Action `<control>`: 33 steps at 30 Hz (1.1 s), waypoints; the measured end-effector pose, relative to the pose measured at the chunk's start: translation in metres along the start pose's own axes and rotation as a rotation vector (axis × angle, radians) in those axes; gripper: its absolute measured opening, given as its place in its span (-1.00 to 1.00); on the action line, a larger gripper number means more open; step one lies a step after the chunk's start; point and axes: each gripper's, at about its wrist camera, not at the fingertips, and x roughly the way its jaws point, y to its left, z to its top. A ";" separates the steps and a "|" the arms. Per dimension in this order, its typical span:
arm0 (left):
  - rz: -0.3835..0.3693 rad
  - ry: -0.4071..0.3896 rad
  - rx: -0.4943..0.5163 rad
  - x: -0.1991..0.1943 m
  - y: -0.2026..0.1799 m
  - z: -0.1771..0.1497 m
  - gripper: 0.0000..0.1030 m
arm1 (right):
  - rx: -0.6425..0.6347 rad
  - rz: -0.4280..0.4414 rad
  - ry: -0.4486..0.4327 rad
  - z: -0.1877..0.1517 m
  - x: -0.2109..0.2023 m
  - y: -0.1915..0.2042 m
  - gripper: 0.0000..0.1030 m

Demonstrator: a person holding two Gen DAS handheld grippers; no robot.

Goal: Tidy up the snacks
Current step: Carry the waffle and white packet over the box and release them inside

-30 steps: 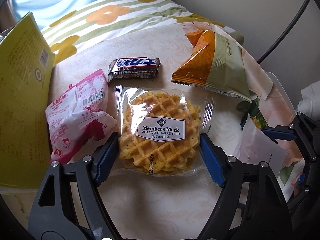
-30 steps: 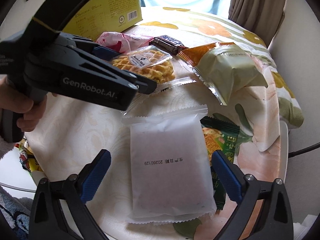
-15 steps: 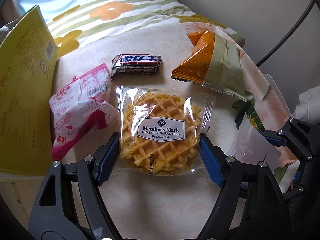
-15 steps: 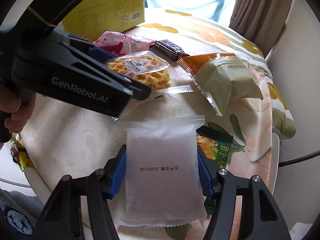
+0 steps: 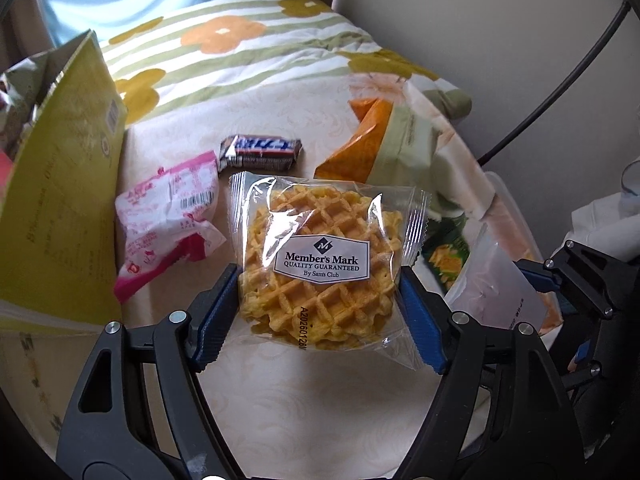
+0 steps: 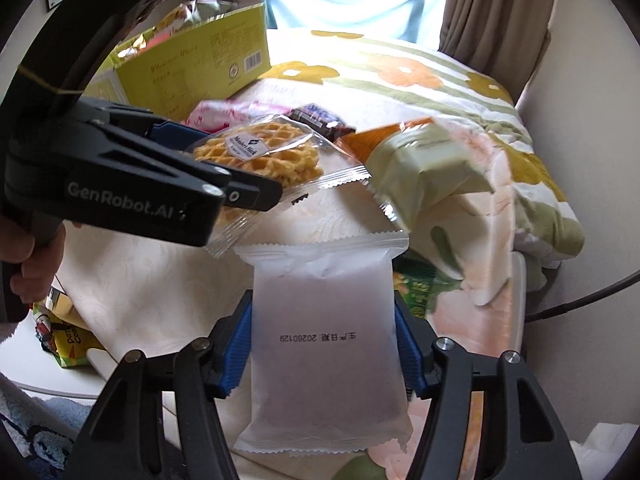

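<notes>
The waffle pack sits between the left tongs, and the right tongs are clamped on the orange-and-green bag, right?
Not quite. The left tongs do grip the waffle pack, but the right tongs are clamped on a plain white frosted packet with a printed date, as the right wrist view shows. The orange-and-green bag lies untouched on the table beyond it.

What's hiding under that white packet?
A green snack packet pokes out beside the white packet, lying on the tablecloth. Most of the green one is covered, so its label can't be read.
</notes>
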 end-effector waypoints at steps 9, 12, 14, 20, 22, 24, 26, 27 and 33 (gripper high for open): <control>0.029 -0.121 -0.007 -0.067 -0.013 0.017 0.43 | 0.041 -0.039 -0.099 0.030 -0.054 -0.011 0.13; 0.050 -0.167 -0.022 -0.094 -0.009 0.024 0.43 | 0.025 -0.048 -0.131 0.042 -0.073 -0.010 0.13; 0.071 -0.192 -0.021 -0.109 -0.005 0.028 0.43 | 0.014 -0.064 -0.148 0.051 -0.083 -0.007 0.13; 0.100 -0.258 -0.063 -0.154 0.037 0.040 0.43 | -0.014 -0.087 -0.184 0.089 -0.100 0.010 0.13; 0.110 -0.284 -0.076 -0.169 0.058 0.042 0.43 | -0.019 -0.084 -0.195 0.103 -0.101 0.017 0.13; 0.124 -0.299 -0.089 -0.183 0.082 0.043 0.43 | -0.023 -0.082 -0.208 0.118 -0.101 0.029 0.13; 0.134 -0.306 -0.105 -0.197 0.107 0.043 0.43 | -0.021 -0.070 -0.219 0.137 -0.097 0.046 0.13; 0.141 -0.310 -0.112 -0.202 0.120 0.042 0.43 | -0.019 -0.061 -0.222 0.143 -0.095 0.052 0.13; 0.214 -0.319 -0.178 -0.229 0.206 0.036 0.43 | -0.027 0.015 -0.242 0.201 -0.071 0.109 0.13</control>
